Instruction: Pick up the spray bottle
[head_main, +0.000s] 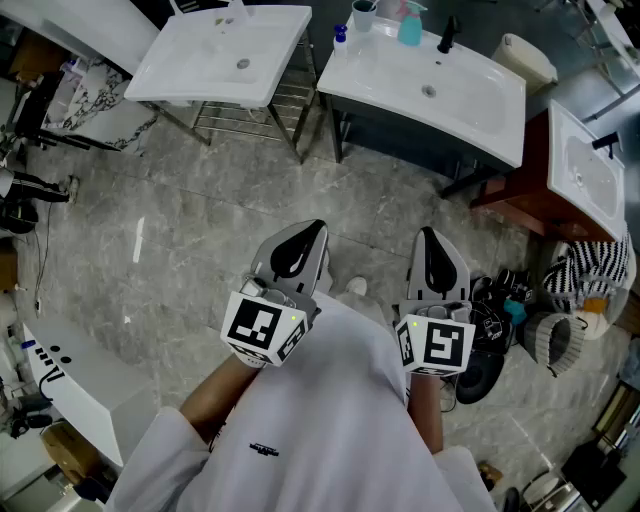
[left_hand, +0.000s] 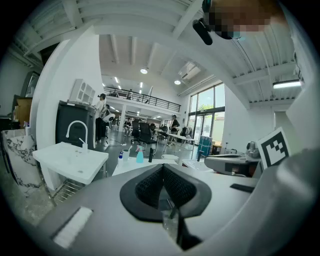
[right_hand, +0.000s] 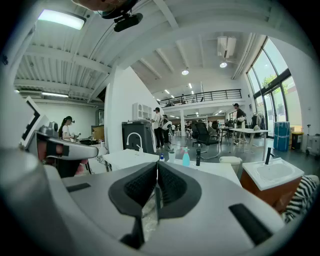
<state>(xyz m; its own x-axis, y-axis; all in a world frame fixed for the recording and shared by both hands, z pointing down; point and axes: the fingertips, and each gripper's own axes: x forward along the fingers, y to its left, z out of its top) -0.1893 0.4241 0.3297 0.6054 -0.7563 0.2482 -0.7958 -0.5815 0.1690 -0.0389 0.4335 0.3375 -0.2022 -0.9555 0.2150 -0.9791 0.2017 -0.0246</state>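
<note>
The teal spray bottle (head_main: 410, 25) stands at the back of the middle white washbasin (head_main: 470, 95), far ahead of both grippers. It shows small in the left gripper view (left_hand: 140, 156) and in the right gripper view (right_hand: 186, 158). My left gripper (head_main: 314, 230) hangs over the grey stone floor, shut with nothing between its pads (left_hand: 163, 168). My right gripper (head_main: 429, 236) is beside it, also shut and empty (right_hand: 157, 165). Both point toward the basins at a slight downward tilt.
Another white basin on a metal rack (head_main: 225, 55) is at the left, and a third on a wooden cabinet (head_main: 585, 170) at the right. A cup (head_main: 363, 15) and a black tap (head_main: 447, 35) flank the bottle. Shoes and bags (head_main: 560, 300) lie at the right. People stand far behind.
</note>
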